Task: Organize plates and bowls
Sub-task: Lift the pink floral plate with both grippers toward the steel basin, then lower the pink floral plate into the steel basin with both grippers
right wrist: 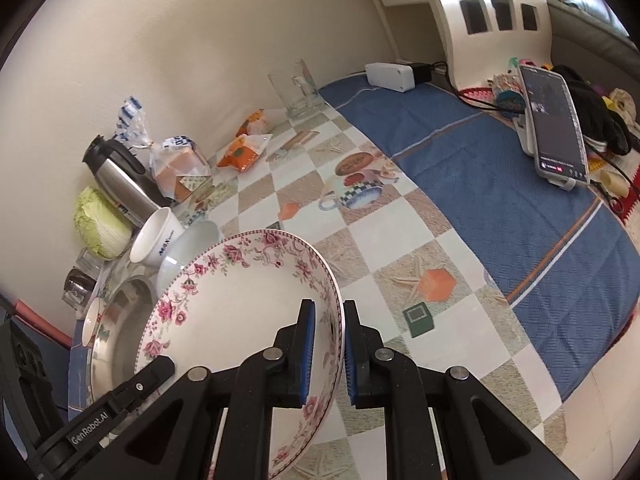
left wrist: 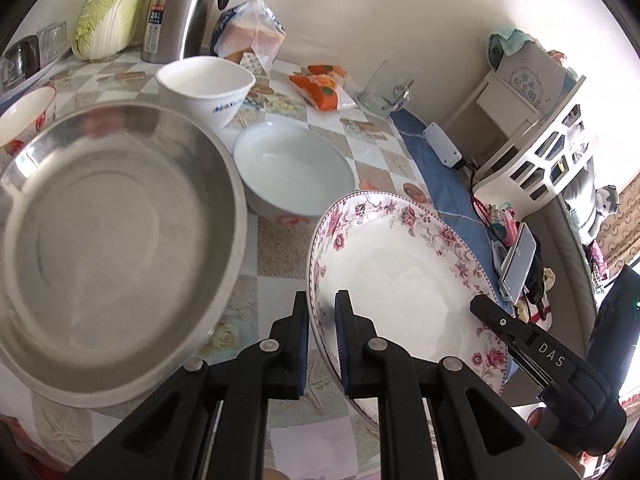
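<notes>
Left gripper [left wrist: 322,320] clamping floral plate [left wrist: 400,264]

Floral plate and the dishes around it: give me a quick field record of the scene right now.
held item: floral plate, gripped at opposite rim edges
left gripper: shut on the rim
right gripper: shut on the rim
plate state: lifted, tilted above the table
beside it: steel basin, white bowl, white cup
far back: cabbage, thermos
</notes>
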A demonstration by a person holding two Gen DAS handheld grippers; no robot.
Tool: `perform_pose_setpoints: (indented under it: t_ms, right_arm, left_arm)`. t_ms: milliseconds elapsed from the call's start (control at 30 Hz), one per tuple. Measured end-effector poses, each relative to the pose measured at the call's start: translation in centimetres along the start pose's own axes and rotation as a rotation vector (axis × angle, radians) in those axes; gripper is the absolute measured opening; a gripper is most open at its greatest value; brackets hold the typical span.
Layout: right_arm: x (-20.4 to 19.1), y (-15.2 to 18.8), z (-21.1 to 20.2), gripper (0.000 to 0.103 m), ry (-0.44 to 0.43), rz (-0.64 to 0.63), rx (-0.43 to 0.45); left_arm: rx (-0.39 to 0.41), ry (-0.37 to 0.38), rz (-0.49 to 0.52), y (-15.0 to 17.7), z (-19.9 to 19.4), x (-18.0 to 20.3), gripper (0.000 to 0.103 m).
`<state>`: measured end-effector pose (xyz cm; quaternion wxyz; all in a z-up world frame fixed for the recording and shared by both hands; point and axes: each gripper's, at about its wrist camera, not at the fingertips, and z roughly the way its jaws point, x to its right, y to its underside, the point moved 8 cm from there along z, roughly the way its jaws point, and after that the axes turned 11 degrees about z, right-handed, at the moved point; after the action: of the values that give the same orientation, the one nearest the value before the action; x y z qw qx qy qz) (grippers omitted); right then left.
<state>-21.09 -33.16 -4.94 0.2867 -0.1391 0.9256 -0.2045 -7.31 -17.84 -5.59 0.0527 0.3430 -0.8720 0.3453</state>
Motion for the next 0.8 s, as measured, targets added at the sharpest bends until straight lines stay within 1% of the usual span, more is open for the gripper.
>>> perform_pose_setpoints:
  t_ms: [367, 800]
  right_arm:
    - [-3.7, 0.7, -0.8, 0.014, -0.023, -0.051, 0.027]
    - [-9.1, 2.9, 0.2, 0.014, -0.025, -0.137, 0.012]
  left_arm:
    - [0.051, -0.005, -0.008, -1.4, -2.5, -2.4, 0.013]
    - [0.075, -0.040, -0.073, -2.3, -4.8, -7.5, 0.013]
